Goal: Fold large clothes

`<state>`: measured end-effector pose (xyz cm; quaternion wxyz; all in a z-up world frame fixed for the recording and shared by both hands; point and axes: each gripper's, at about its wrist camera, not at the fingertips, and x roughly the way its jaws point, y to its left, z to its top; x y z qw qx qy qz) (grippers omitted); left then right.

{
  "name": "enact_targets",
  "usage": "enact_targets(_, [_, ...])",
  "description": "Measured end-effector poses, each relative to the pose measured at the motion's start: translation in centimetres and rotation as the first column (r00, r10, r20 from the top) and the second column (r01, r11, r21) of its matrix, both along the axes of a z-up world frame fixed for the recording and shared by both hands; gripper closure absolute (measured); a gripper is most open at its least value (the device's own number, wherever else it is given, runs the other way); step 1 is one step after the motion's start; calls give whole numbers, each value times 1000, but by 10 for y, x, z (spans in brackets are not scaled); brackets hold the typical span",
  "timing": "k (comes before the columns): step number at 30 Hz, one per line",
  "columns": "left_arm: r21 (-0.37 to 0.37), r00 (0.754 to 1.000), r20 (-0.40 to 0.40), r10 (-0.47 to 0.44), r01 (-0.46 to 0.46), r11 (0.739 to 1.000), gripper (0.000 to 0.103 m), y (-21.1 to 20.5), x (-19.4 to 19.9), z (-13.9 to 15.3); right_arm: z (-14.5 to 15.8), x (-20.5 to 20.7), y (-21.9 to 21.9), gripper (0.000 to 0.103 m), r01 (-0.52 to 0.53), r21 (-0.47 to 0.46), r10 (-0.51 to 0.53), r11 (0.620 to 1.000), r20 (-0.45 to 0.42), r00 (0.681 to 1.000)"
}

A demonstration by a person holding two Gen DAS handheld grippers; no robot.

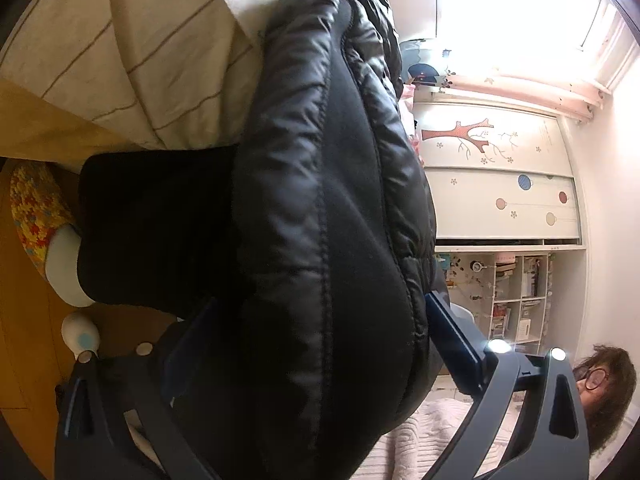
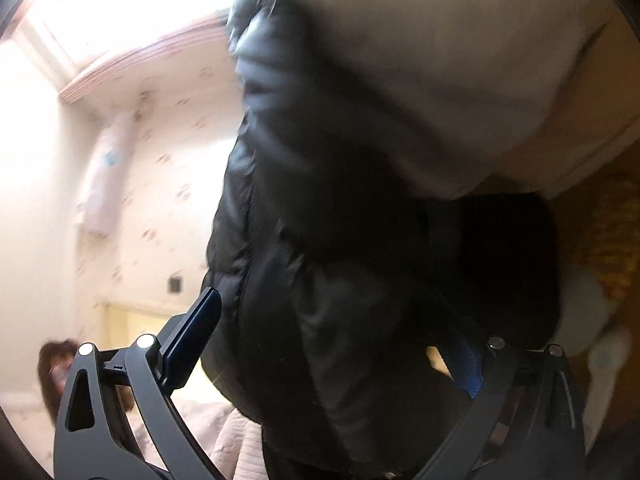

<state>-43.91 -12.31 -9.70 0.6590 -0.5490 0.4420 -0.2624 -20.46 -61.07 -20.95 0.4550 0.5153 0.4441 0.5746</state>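
A black quilted puffer jacket [image 1: 320,200] fills the middle of the left wrist view. It hangs between the jaws of my left gripper [image 1: 316,320], which stand wide with the thick padded fabric bunched between them. In the right wrist view the same jacket [image 2: 320,280] sits between the jaws of my right gripper [image 2: 336,332], also wide with fabric between them. That view is blurred by motion. Both views are turned sideways, with the jacket held up off the bed.
A cream striped quilt [image 1: 132,60] covers the bed. Wooden floor [image 1: 24,340] lies below with a colourful slipper [image 1: 36,204]. A white wardrobe [image 1: 500,176] and bookshelf [image 1: 516,296] stand opposite. A person with glasses [image 1: 604,388] sits on a pink blanket [image 1: 420,432].
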Motion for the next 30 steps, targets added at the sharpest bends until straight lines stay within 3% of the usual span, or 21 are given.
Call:
enact_targets(2, [8,1000,-1,7,-7,1000,7,-2,0,3,3,-2,7,7,-20,22,20,1000,21,1000])
enact_targets(4, [29,999,-2,32,-32,999,7,-4,-1,6,10,-3,6,16,-10,38,8,999,53,999])
enact_targets(6, [73,997,4,75,-75,995,8,-12,1,15,23,-5,-3,42,22,46,-26,999,92,995])
enact_targets(7, [86,996,7,88,-89,992,12,-14,-1,17,32,-6,-8,47,35,49,-40,998,114,993])
enact_targets(9, [91,995,41,93,-96,991,39,-18,-4,27,60,-10,-20,62,57,60,-68,997,196,978])
enact_targets(10, [106,994,72,83,-91,990,54,-21,-4,37,77,-13,-25,63,65,76,-81,995,234,969])
enact_targets(12, [136,987,143,69,-89,987,67,-26,-6,54,108,-18,-38,63,66,123,-102,990,308,946])
enact_targets(15, [152,989,136,63,-83,985,69,-24,-5,54,118,-17,-43,58,32,83,-58,996,332,941])
enact_targets(18, [115,992,110,66,-79,990,67,-24,-4,43,99,-3,-30,56,5,-71,16,997,282,959])
enact_targets(19, [128,990,118,76,-92,988,67,-26,-5,45,97,-3,-27,57,9,-86,15,996,277,961])
enact_targets(20, [160,989,123,81,-100,982,67,-30,-5,50,97,-4,-26,68,29,-80,-6,996,281,960])
enact_targets(21, [192,988,127,90,-113,975,69,-32,-6,55,103,-7,-25,78,65,-66,-42,996,303,952])
enact_targets(24, [261,981,152,120,-157,952,82,-33,-7,80,139,-22,-23,85,134,-34,-110,990,389,915])
enact_targets(30, [264,948,289,135,-215,940,90,-45,-20,153,237,-33,-32,87,136,18,-123,991,552,825])
